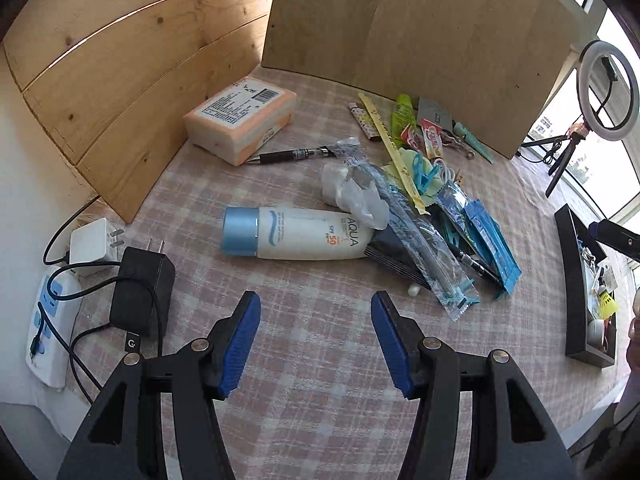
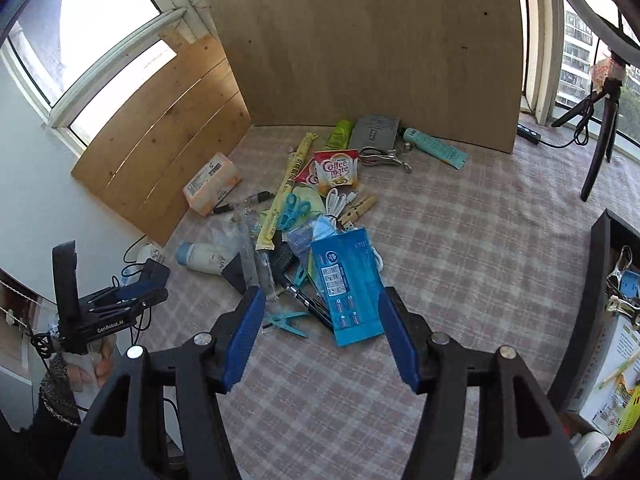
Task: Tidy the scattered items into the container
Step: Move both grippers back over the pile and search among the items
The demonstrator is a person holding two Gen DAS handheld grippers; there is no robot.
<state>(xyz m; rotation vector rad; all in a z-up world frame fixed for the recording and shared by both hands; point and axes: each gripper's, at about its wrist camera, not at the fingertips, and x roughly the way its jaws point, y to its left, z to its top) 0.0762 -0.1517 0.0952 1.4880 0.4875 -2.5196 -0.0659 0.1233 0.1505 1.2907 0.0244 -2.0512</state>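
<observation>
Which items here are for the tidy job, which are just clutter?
Job: sunscreen bottle, blue sachet, Coffee-mate sachet, black pen, tissue pack, black container.
Not job: power strip, black adapter, ring light, wooden boards.

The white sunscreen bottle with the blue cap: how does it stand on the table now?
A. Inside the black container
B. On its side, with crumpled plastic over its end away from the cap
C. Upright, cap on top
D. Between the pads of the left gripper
B. The bottle lies on its side on the checked cloth, crumpled clear plastic covers its far end, and the left gripper is open and empty before it.
</observation>
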